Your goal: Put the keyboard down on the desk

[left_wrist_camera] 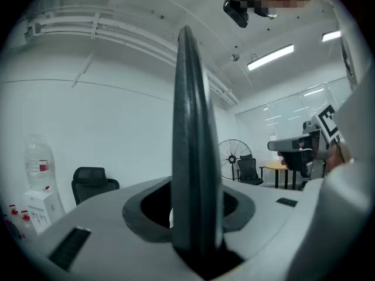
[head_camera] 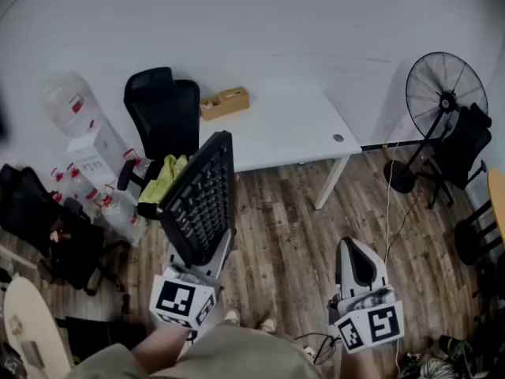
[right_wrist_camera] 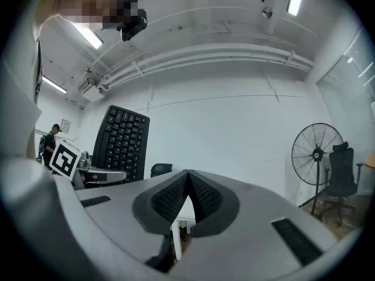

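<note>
Nearest, the left gripper (head_camera: 199, 265) (left_wrist_camera: 196, 230) is clenched on the lower end of a flat black computer keyboard (head_camera: 201, 200) (left_wrist_camera: 190, 139) (right_wrist_camera: 122, 142). The keyboard stands on end in the air, its keys turned toward the right gripper's side, well short of the desk. In the left gripper view its thin edge rises straight up between the two grey jaws, both pressing on it. Beside it, the right gripper (head_camera: 357, 249) (right_wrist_camera: 187, 177) is closed on nothing, its ribbed pads meeting at the tips. Below both lies a brown wood-plank floor (head_camera: 292, 235). Farther off stands the white rectangular desk (head_camera: 288, 129), with a small tan cardboard box (head_camera: 225, 103) near its back left corner. A black mesh office chair (head_camera: 164, 109) stands at its left end, and a black pedestal fan (head_camera: 444, 95) stands to its right by the white wall.
</note>
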Motion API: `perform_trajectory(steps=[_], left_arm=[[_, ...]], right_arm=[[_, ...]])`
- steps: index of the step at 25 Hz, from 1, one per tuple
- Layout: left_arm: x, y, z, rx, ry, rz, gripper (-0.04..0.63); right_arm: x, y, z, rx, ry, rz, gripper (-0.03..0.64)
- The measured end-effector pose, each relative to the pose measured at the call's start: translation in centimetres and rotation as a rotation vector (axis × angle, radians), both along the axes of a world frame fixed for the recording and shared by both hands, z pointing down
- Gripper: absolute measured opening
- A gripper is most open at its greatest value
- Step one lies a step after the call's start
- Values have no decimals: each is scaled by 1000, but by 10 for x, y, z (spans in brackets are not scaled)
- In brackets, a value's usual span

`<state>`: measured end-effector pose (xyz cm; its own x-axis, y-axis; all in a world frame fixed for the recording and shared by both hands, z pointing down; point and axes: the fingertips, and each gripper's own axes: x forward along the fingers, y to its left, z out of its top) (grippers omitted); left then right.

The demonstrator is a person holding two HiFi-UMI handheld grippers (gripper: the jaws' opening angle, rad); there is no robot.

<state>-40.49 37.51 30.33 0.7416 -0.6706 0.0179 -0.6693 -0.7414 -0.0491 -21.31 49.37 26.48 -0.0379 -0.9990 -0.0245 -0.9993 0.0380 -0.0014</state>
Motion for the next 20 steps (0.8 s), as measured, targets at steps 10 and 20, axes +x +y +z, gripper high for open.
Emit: perform_trajectory(steps=[10, 20], left_arm=[[26, 15, 13, -13, 3, -3, 156], [44, 22, 22, -6, -26, 40, 158]], right_arm=[[33, 12, 16, -15, -34, 9, 25], [32, 13, 33, -54, -43, -25, 25]])
